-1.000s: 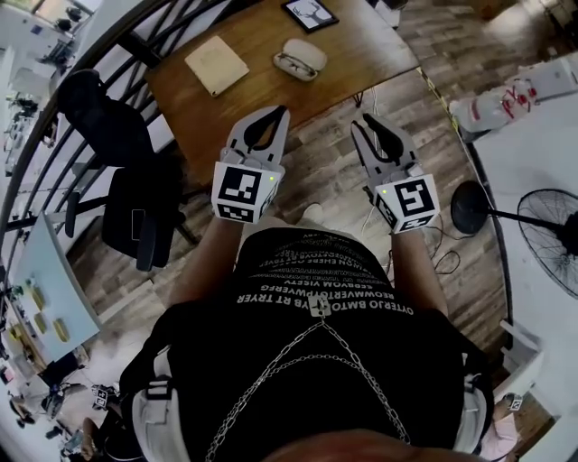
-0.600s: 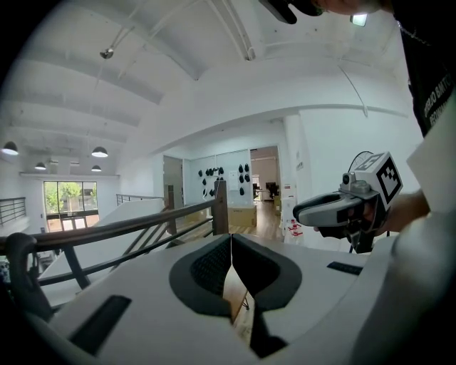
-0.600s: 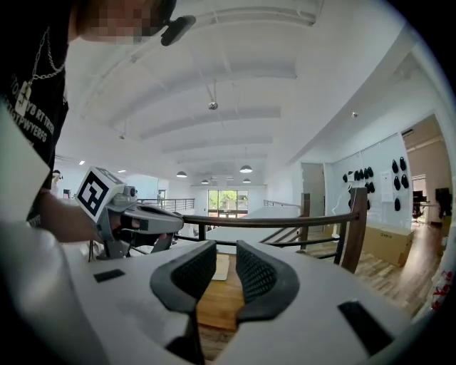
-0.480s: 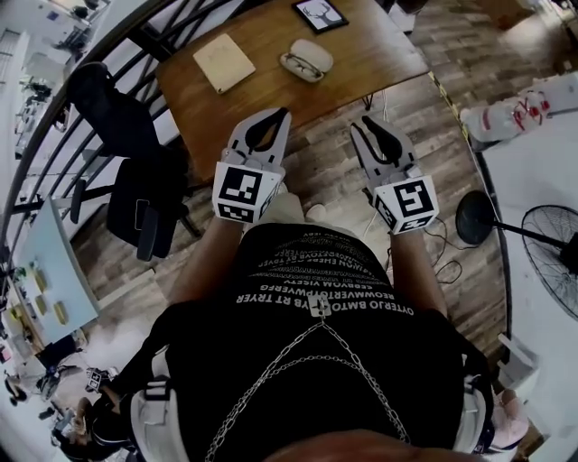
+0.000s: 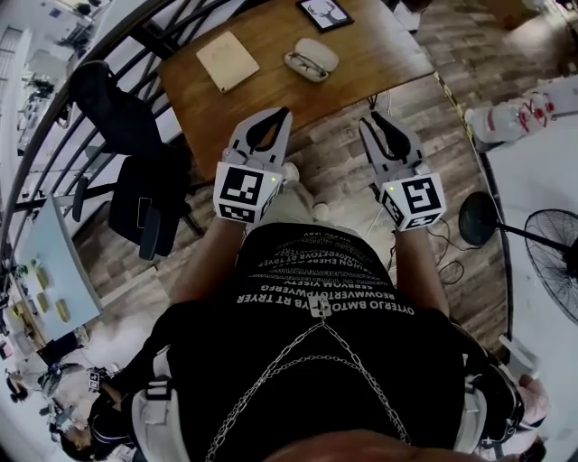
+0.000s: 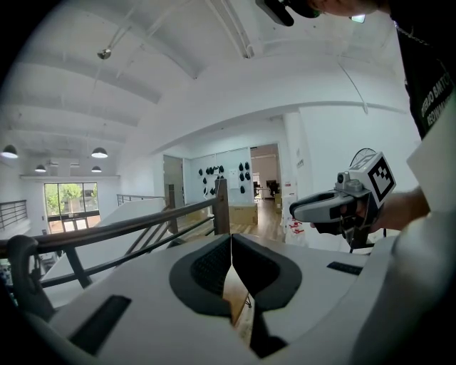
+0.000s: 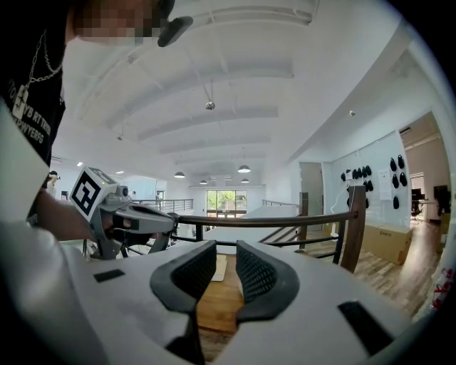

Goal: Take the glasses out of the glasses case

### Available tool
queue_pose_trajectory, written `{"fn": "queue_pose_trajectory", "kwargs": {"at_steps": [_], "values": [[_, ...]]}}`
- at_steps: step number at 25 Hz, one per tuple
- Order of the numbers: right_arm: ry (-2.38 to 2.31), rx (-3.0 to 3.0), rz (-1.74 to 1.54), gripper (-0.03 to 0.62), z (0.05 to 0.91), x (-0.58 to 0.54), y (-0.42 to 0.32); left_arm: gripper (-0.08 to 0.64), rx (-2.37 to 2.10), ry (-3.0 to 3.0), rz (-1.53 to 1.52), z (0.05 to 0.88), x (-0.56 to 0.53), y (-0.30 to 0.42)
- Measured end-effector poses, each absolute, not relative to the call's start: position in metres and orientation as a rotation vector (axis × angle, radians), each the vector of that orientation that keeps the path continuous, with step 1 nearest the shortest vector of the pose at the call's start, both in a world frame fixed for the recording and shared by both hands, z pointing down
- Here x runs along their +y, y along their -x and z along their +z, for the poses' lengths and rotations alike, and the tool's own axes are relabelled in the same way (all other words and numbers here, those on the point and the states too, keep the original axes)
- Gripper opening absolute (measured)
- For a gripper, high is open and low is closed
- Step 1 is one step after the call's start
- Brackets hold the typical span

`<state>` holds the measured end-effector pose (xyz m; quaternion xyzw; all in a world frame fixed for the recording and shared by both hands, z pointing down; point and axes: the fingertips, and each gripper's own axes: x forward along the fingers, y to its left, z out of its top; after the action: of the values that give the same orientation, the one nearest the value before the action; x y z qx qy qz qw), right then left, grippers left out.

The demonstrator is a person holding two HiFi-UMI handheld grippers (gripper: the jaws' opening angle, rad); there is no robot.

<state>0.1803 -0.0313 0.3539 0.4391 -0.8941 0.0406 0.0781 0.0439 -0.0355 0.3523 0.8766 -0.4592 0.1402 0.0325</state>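
The white glasses case (image 5: pixel 312 60) lies open on the wooden table (image 5: pixel 379 54) at the top of the head view, with the glasses (image 5: pixel 305 63) inside it. Both grippers hover over the floor, short of the table's near edge and well away from the case. My left gripper (image 5: pixel 284 112) has its jaws shut with nothing between them; their tips meet in the left gripper view (image 6: pixel 231 239). My right gripper (image 5: pixel 369 118) stands open and empty, and bare table wood shows through its gap (image 7: pixel 226 261).
A beige notebook (image 5: pixel 228 61) lies left of the case and a framed picture (image 5: pixel 325 13) behind it. A black office chair (image 5: pixel 135 198) and a railing (image 5: pixel 81 99) stand at the left. At the right are a standing fan (image 5: pixel 551 253) and a white table (image 5: pixel 542 144).
The head view has shifted slightly. Both grippers stay almost where they were, and their jaws are unchanged.
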Motion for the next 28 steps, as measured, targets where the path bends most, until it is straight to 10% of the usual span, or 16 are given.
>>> {"fn": "queue_pose_trajectory", "kwargs": {"at_steps": [28], "values": [[-1.258, -2.652, 0.176, 0.083, 0.361, -0.131, -0.123, 0.029, -1.371, -2.666, 0.438, 0.36, -0.135, 0.002]]}}
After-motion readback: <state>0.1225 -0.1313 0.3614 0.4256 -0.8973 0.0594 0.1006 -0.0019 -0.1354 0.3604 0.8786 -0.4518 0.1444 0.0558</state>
